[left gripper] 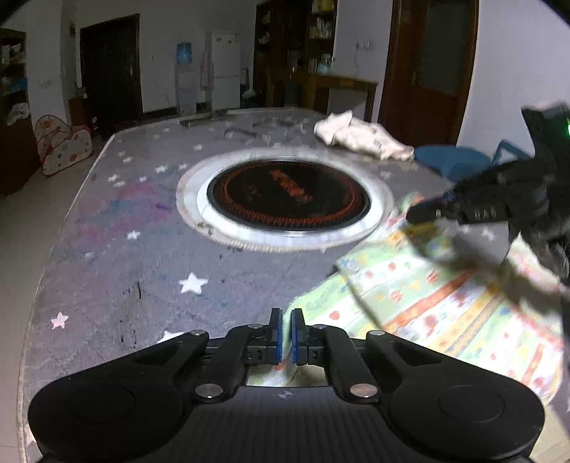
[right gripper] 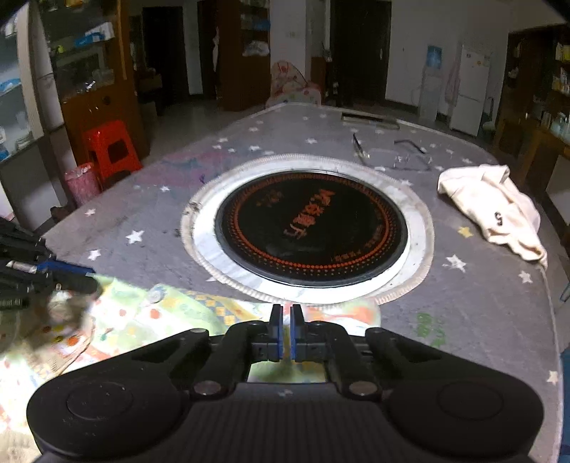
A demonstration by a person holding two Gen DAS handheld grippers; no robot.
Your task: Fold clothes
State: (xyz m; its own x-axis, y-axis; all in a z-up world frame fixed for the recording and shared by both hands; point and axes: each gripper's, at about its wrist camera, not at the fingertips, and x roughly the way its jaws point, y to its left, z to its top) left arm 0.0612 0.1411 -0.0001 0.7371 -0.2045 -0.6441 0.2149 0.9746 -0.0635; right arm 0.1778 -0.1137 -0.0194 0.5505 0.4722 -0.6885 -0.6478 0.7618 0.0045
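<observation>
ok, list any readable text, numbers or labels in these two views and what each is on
"5": dark mark that reads like this digit, on the cream garment, right wrist view only.
Orange characters on the black round plate in the table: seen upside down, cannot read.
Blue print on the patterned cloth near its edge: too blurred.
Blue poster by the fridge: too small.
Boxes on the shelves: too small.

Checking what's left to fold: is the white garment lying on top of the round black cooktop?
No, the white garment lies crumpled on the table cover to the right of the cooktop, clear of its pale ring.
</observation>
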